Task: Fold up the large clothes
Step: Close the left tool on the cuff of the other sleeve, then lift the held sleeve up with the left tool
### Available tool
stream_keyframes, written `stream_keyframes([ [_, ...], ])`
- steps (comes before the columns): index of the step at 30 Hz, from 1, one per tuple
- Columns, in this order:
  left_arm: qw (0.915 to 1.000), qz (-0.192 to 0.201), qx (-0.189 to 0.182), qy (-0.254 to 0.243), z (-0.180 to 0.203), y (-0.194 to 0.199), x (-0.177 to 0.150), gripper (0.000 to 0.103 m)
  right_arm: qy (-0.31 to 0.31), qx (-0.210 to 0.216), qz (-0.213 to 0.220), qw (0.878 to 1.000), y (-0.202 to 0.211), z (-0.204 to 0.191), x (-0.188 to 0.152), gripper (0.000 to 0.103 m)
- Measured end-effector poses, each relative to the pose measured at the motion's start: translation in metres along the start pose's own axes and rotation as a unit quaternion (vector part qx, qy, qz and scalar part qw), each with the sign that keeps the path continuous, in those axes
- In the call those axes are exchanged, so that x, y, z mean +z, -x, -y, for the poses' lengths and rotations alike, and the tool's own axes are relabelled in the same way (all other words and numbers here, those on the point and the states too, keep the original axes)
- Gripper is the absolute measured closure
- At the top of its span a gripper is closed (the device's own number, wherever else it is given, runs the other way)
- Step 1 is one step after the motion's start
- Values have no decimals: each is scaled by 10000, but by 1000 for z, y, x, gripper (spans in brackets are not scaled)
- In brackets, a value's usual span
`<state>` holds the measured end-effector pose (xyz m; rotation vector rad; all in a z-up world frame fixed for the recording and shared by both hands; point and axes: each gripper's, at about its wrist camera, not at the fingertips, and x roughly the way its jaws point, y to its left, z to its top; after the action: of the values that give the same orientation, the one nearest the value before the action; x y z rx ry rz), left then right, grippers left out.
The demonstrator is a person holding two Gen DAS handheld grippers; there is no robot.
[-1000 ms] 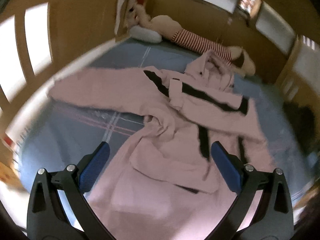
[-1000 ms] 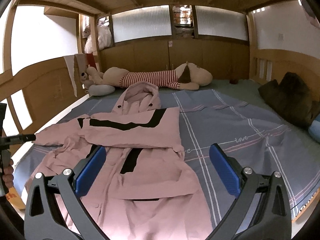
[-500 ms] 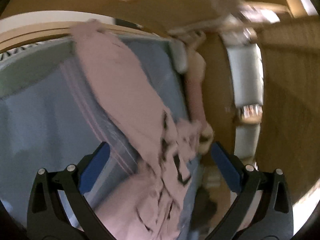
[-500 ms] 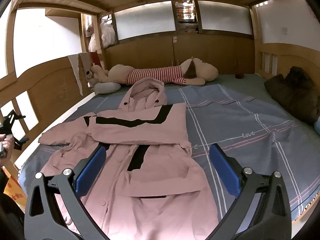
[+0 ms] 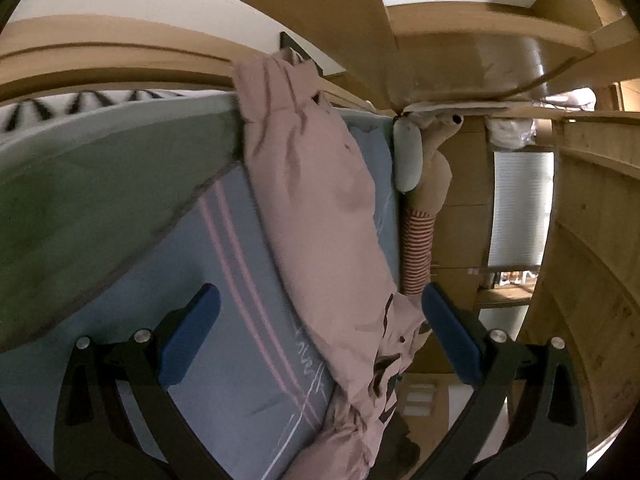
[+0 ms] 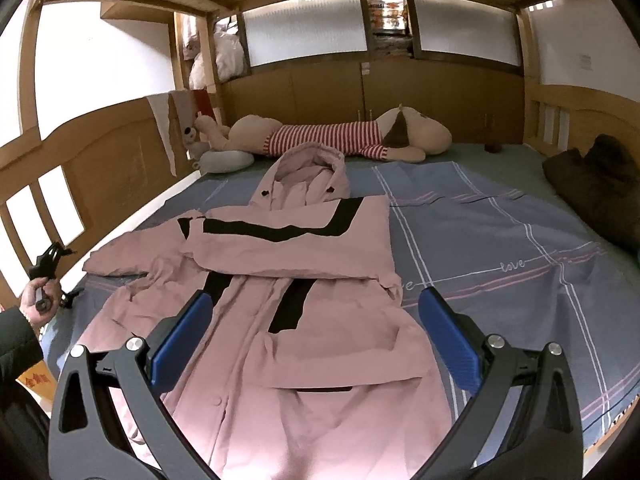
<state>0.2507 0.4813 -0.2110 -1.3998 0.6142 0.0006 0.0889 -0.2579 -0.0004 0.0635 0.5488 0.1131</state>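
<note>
- The pink coat (image 6: 288,300) is spread front-up toward the bed's (image 6: 500,240) left edge, hood pointing at the headboard; one sleeve is already laid across the chest, presumably as a first fold.
- The other sleeve (image 5: 320,208) is stretched flat toward the left edge, seemingly awaiting folding.
- The right gripper (image 6: 316,344) is held open and empty above the hem.
- The left gripper (image 5: 320,336), rolled sideways, is open and empty, with the sleeve ahead between its jaws, untouched.

right tongs (image 6: 314,340): open, empty | pink coat (image 6: 288,280): flat on bed (image 6: 500,240)
</note>
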Motion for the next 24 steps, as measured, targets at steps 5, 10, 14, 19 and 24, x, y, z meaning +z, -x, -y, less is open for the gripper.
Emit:
stream_keyframes([
  [5, 9997, 107, 40, -216, 6, -18, 11, 2, 41, -39, -95, 9999, -11, -6, -2, 1],
  [10, 9992, 233, 38, -333, 14, -33, 27, 2, 154, -75, -197, 9997, -23, -15, -4, 1],
  [14, 9986, 324, 28, -422, 18, -41, 41, 2, 195, -103, -273, 9994, -31, -20, -6, 1],
  [19, 9984, 447, 28, -346, 21, -46, 54, 2, 223, -95, -300, 9993, -37, -22, -6, 1],
  [24, 9969, 587, 257, -453, 27, -53, 57, 7, 289, -131, -356, 9989, -45, -29, -7, 1],
])
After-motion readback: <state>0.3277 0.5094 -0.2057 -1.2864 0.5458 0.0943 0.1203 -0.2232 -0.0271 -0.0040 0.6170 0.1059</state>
